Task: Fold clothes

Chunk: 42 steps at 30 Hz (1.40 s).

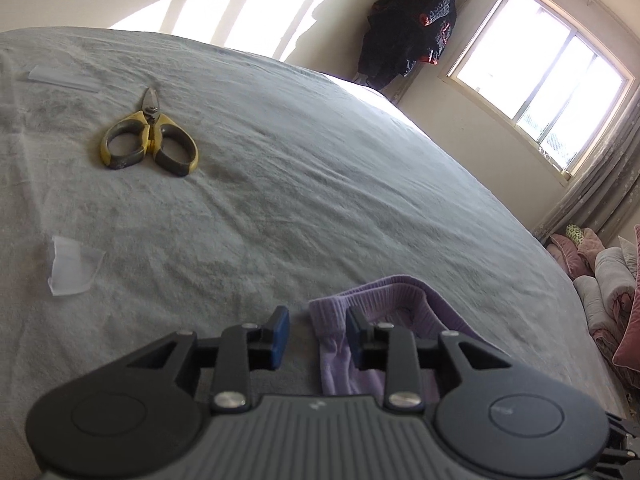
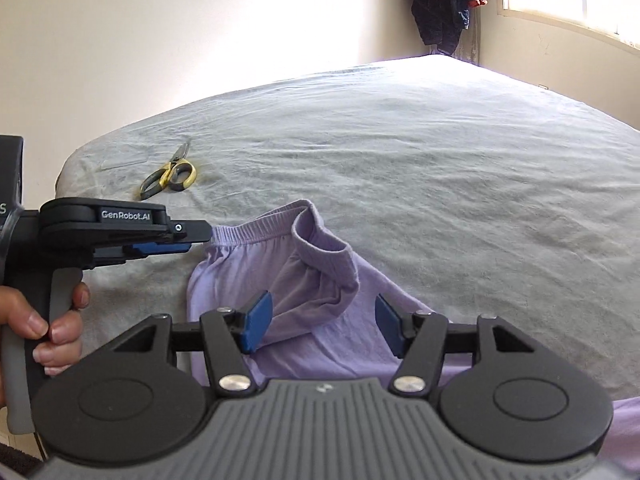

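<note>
above lilac garment (image 2: 320,320), right gripper (image 2: 320,326) gapes, angled downward.

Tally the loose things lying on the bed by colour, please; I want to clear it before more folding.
Lilac: 1, the lilac garment
Yellow and grey: 1, the scissors
White: 2, a crumpled scrap and a flat strip
Total: 4, all on the grey bedsheet

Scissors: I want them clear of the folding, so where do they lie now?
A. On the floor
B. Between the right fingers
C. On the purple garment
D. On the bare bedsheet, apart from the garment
D: the scissors lie on the grey bedsheet, apart from the purple garment.
</note>
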Available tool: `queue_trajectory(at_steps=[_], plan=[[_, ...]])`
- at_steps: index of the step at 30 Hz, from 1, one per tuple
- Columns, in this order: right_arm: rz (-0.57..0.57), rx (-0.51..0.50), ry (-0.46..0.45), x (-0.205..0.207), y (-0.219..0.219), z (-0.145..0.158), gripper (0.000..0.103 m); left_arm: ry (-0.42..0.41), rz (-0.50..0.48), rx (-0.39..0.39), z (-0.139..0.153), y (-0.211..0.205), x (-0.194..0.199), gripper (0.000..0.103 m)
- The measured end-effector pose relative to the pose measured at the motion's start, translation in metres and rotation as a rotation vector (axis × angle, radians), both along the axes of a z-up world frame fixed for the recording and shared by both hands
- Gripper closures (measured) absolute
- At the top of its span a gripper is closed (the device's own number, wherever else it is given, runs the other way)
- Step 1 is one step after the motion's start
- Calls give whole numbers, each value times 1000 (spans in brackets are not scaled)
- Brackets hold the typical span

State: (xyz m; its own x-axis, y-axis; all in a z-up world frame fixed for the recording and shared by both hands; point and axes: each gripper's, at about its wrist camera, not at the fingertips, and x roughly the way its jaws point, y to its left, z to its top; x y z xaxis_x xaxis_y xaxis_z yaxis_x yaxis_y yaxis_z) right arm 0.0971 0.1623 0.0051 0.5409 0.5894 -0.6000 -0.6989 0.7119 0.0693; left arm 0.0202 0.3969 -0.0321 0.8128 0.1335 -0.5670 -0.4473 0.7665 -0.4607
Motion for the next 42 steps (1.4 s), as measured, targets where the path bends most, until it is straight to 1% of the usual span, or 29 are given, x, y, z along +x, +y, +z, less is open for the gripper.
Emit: queue_trajectory(at_steps=[3,5,7,8,9,10,11,12,13,14,15,17,18,19,20,22,25,30,34,39,41,42], plan=[[-15,0,-18,2,2,-2,42,7,10,-25,-6,4,0,73],[-27,-4,-34,3,5,-2,47,9,26,-36,-6,5,-1,75],[-39,-6,-44,3,7,-2,58,15,49,-6,-2,4,-4,76],[-46,-4,-38,5,8,-2,62,16,62,31,2,2,-5,76],[-53,0,-31,6,10,-3,71,10,62,65,6,1,-6,76],[-60,3,-21,7,12,-3,79,-14,30,45,8,2,-7,76],[-62,9,-13,7,14,-2,82,-45,-17,-2,9,5,-7,75],[-60,17,-12,6,15,-1,85,-76,-65,-50,10,8,-8,72],[-51,27,-16,4,18,1,89,-110,-113,-115,8,11,-8,70],[-39,34,-19,2,21,3,90,-146,-161,-192,6,15,-8,62],[-26,41,-22,0,24,5,90,-179,-200,-265,3,19,-8,52],[2,53,-21,-4,33,8,91,-245,-264,-403,-2,24,-8,42],[14,58,-21,-5,36,9,92,-271,-277,-446,-4,25,-9,36],[30,62,-18,-6,41,10,92,-290,-281,-475,-5,27,-10,34],[42,67,-13,-6,46,10,92,-301,-281,-497,-7,29,-10,29],[59,87,8,-6,54,10,93,-302,-275,-523,-11,32,-9,27],[77,124,45,-4,66,8,93,-290,-250,-519,-15,35,-7,27],[81,150,82,0,86,5,93,-303,-136,-540,-19,47,-14,29],[77,118,92,1,104,-4,93,-314,-64,-543,-21,55,-20,31],[49,66,63,-2,119,-16,93,-293,-37,-532,-22,55,-18,34],[40,57,47,-3,123,-19,90,-298,-29,-524,-21,57,-19,34],[38,64,47,-3,123,-19,85,-301,-28,-522,-20,57,-20,34]])
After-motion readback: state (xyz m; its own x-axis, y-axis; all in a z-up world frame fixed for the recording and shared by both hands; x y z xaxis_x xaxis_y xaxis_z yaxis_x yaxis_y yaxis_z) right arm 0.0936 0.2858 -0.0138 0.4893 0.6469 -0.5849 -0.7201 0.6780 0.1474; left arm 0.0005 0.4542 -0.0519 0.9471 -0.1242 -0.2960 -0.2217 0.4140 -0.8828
